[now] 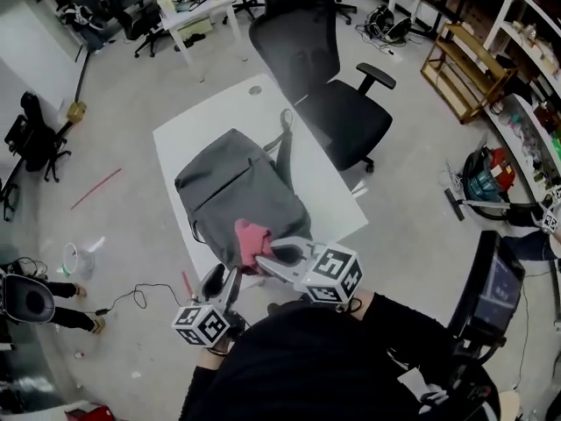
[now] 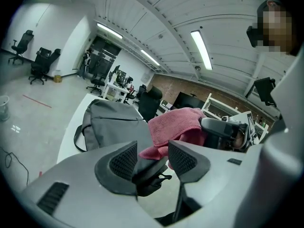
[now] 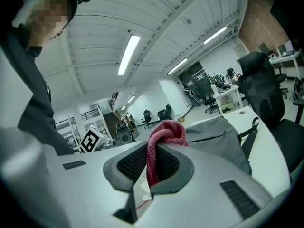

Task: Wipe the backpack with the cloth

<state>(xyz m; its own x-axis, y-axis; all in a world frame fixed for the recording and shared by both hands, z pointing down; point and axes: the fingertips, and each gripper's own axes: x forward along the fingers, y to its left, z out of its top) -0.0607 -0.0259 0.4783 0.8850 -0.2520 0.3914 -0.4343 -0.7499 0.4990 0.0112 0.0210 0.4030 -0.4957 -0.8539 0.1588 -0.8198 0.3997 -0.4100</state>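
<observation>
A grey backpack [image 1: 237, 187] lies flat on a white table [image 1: 188, 139]. My right gripper [image 1: 270, 251] hovers over its near end, shut on a pink cloth [image 1: 252, 239]. In the right gripper view the cloth [image 3: 164, 132] is pinched between the pads [image 3: 133, 165] and bulges over the tips, with the backpack [image 3: 216, 134] beyond. My left gripper [image 1: 223, 274] is just left of it at the table's near edge, jaws apart. In the left gripper view a dark strap end [image 2: 149, 175] shows in the gap; the cloth [image 2: 175, 125] and backpack [image 2: 111, 122] lie ahead.
A black office chair [image 1: 337, 103] stands against the table's far right side. A wooden rack [image 1: 465, 68] and shelves line the right wall. A cluttered desk [image 1: 188, 7] is at the back. A cable [image 1: 131, 296] trails on the floor at left.
</observation>
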